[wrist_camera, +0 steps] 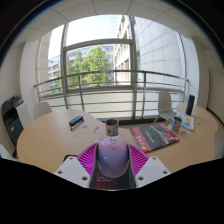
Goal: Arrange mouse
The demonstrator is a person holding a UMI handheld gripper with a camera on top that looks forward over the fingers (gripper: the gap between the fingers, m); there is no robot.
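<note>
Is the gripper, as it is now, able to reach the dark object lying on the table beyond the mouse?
Probably not yet. The gripper looks shut on the mouse, so the fingers are occupied. The dark object lies beyond, off to one side on the table, with bare tabletop between.

The mouse [112, 155] between the fingers [87, 156] looks like smooth plastic, pale grey with a soft sheen across its back. The fingers' pads are a matt magenta, rubbery in look, and the finger bodies around them are plain white plastic. The tabletop [50, 135] is a light wood-toned surface, smooth and faintly glossy where daylight falls on it. Ahead stands a can [112, 126] with a metallic shine. To its side lies a magazine [153, 137] of glossy printed paper. Beyond, the window [100, 60] is clear glass in pale matt frames.
</note>
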